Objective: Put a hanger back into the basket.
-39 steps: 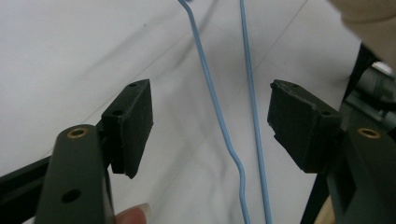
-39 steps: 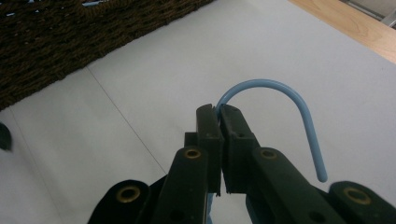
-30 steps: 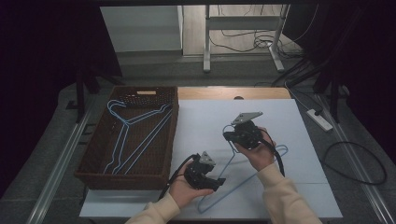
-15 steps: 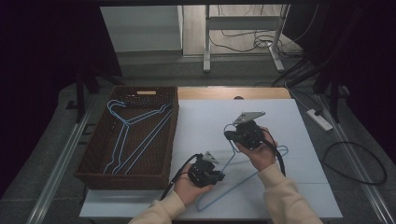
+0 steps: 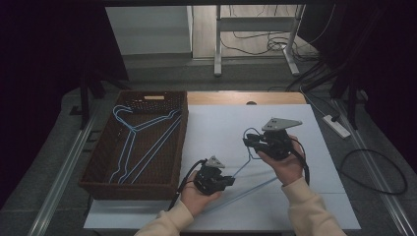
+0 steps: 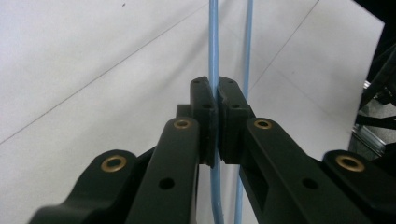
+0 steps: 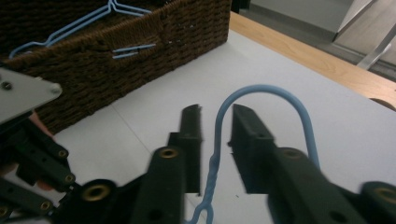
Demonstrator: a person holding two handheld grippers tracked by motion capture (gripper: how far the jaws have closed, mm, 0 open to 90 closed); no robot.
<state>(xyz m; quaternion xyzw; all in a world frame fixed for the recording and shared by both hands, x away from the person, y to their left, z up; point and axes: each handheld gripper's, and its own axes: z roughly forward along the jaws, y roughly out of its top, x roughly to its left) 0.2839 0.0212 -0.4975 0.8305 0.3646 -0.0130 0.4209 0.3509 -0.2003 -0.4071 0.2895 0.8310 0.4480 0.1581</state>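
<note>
The left tongs (image 6: 215,122) clamp the blue hanger (image 6: 214,51) wire, hiding it there. The right tongs (image 7: 215,140) have just been opening, the hanger's neck loose between them; its lower part is cut off at the frame's bottom.

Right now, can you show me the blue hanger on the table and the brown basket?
blue hanger (image 7: 268,91), right gripper view, on the hook's curved top.
brown basket (image 5: 133,186), high view, on its near wall.

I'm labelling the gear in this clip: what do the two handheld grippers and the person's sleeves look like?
Both the left gripper and the right gripper are black, each topped by a grey three-cornered plate and trailing a black cable. Their flat black jaws hang on arms with brass-coloured rivets. The sleeves are cream-coloured.
</note>
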